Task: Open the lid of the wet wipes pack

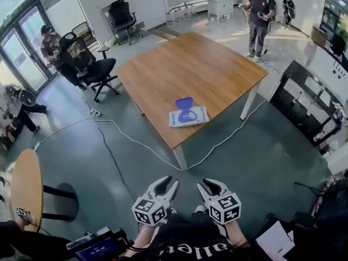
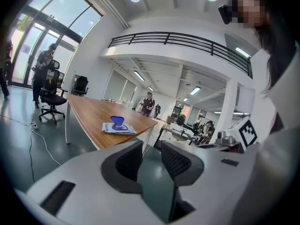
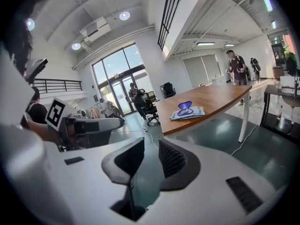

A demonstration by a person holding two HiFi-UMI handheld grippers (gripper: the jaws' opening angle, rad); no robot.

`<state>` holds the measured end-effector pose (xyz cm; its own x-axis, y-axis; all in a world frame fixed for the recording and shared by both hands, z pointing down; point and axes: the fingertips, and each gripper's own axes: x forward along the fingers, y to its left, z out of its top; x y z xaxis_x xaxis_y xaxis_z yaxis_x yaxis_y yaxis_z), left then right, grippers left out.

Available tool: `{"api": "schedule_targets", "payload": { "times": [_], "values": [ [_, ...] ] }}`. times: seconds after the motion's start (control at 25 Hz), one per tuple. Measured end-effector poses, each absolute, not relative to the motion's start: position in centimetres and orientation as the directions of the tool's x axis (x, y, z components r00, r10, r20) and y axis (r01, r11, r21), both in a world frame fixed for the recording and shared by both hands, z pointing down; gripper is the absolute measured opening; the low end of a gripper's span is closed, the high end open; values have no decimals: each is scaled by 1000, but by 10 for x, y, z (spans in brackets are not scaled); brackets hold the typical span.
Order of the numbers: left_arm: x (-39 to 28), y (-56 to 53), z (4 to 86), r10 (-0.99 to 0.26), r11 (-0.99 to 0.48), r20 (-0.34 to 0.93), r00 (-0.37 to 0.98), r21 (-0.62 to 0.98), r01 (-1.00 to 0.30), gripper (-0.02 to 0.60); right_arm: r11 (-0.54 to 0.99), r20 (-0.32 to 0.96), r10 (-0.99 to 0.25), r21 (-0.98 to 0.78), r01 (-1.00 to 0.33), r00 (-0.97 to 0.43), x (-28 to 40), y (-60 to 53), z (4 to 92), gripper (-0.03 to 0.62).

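Observation:
The wet wipes pack (image 1: 191, 118) lies flat near the front edge of the wooden table (image 1: 190, 64), and its blue lid (image 1: 184, 103) stands flipped up. It also appears as the pack (image 2: 118, 128) in the left gripper view and the pack (image 3: 188, 113) in the right gripper view. My left gripper (image 1: 165, 185) (image 2: 151, 149) and right gripper (image 1: 211, 186) (image 3: 151, 146) hang side by side close to my body, over the floor and well short of the table. Each has a narrow gap between its pads with nothing held.
A white cable (image 1: 136, 140) trails across the floor past the table leg (image 1: 179, 157). Black office chairs (image 1: 89, 64) stand at the left and a small round table (image 1: 27, 186) at the near left. Black shelving (image 1: 310, 107) is to the right. A person (image 1: 258, 15) stands beyond the table.

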<state>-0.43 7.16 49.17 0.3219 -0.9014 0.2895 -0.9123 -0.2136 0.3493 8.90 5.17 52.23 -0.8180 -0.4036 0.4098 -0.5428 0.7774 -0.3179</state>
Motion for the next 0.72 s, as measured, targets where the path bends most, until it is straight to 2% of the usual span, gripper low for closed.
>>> {"api": "schedule_targets", "payload": {
  "times": [0.72],
  "values": [
    [-39,158,491,-837,-345,283,469,392,-853,126,705,388,-497,-341,-622,-776,32,149,510,100]
  ]
}}
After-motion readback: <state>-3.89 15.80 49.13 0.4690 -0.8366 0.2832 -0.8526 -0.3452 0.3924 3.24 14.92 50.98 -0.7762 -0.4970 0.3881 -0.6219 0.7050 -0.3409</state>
